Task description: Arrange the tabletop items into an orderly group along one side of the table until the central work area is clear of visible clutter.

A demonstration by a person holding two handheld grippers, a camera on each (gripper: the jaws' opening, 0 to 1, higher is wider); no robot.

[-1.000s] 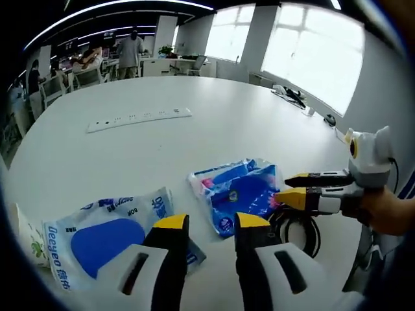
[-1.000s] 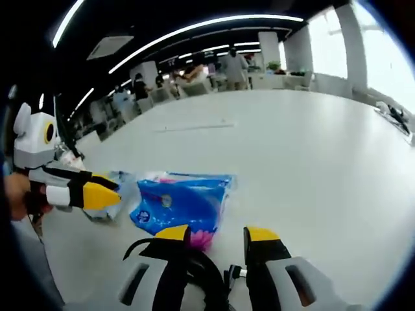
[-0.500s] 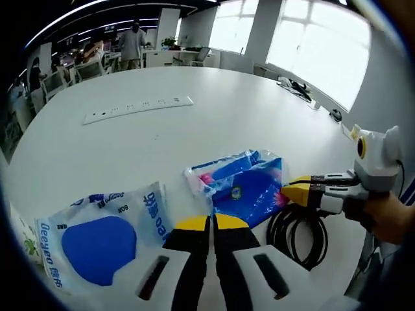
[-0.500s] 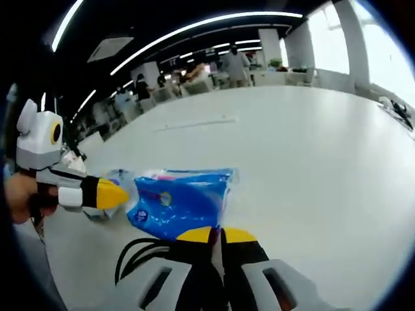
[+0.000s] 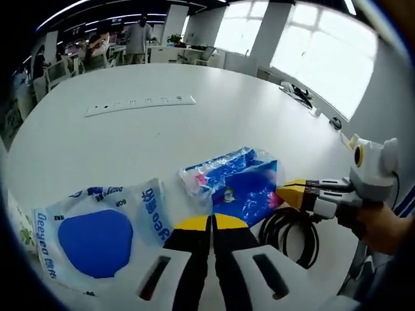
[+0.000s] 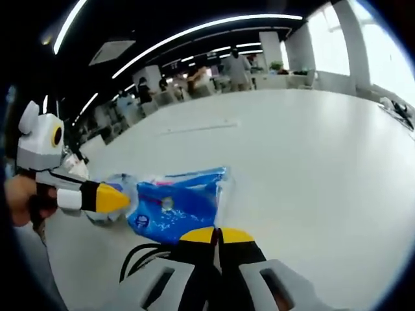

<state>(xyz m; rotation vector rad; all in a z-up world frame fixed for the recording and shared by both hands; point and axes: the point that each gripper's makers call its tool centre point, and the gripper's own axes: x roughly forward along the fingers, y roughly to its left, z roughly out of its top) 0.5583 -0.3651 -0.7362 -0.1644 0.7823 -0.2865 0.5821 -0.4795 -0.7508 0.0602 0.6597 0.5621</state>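
Left gripper view: left tool (image 5: 211,223) pressed together, empty, tips at the near edge of the blue packet (image 5: 237,188) on the white bench (image 5: 194,129). White pouch (image 5: 97,233) just left, black cable (image 5: 292,233) right. Right tool (image 5: 292,192) reaches in low, tips together at the packet's corner. Risk: a push could crumple or slide the packet onto the cable.

Right gripper view: right tool (image 6: 217,235) pressed together, over the cable (image 6: 139,259), packet (image 6: 175,207) just ahead; left tool (image 6: 120,201), level, points at its left end.

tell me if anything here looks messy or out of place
Nothing is spilled or damaged. The blue tissue pack lies crumpled and askew beside a loose black cable coil, and the white wipes pack lies apart, tilted, near the table edge.
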